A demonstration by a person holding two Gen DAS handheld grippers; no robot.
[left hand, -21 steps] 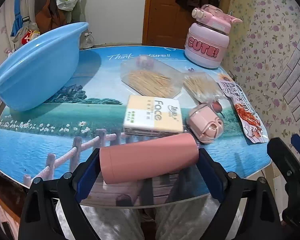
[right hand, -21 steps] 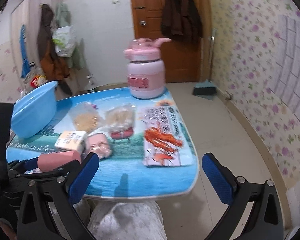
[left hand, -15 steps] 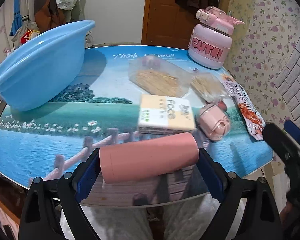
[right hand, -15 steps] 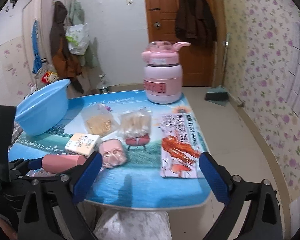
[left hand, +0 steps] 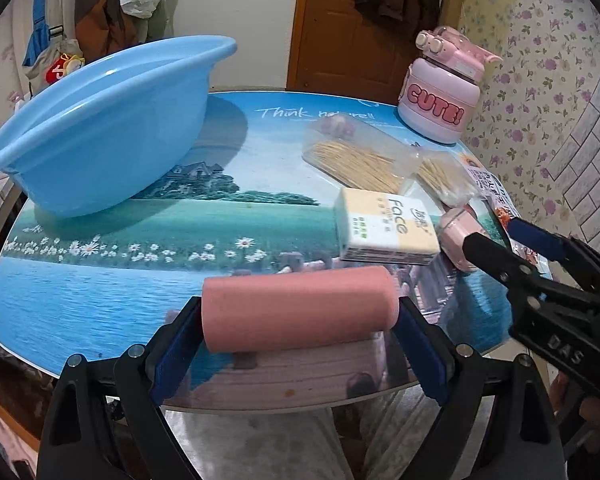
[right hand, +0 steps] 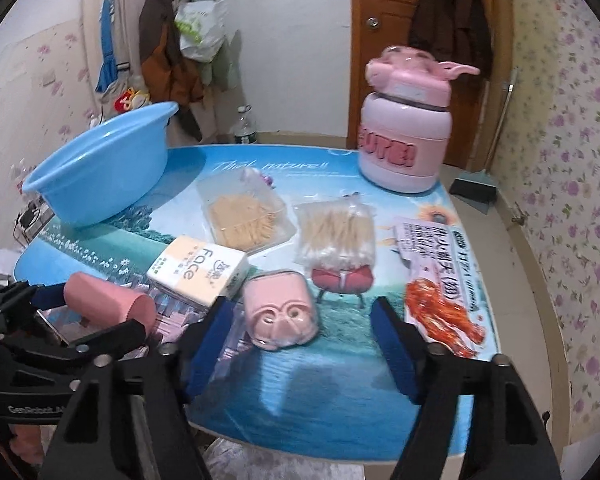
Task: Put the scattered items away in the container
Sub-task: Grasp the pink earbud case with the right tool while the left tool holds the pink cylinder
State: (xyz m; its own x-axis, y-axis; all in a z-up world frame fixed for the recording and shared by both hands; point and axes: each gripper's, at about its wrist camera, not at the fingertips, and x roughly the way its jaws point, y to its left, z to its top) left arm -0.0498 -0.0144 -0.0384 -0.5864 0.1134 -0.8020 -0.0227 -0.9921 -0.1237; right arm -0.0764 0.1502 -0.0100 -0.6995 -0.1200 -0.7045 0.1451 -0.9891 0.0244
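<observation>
I am carrying the pink cylindrical cup (left hand: 298, 309) endwise in my left gripper (left hand: 298, 334).
Slipping risks missing the blue plastic basin (left hand: 100, 136); my right gripper (right hand: 300, 344) is hanging unclenched, empty.

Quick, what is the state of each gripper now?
Left gripper: shut on the pink cylindrical cup, gripped end to end.
Right gripper: open, holding nothing; small pink plastic case lies between its jaws.

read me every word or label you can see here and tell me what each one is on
"CUTE!": pink jug.
"Think nature!!": tabletop.
"Face": tissue pack; its small print is unreadable.
"DAS": right gripper body.
Snack packet: Chinese print, too blurred.
</observation>
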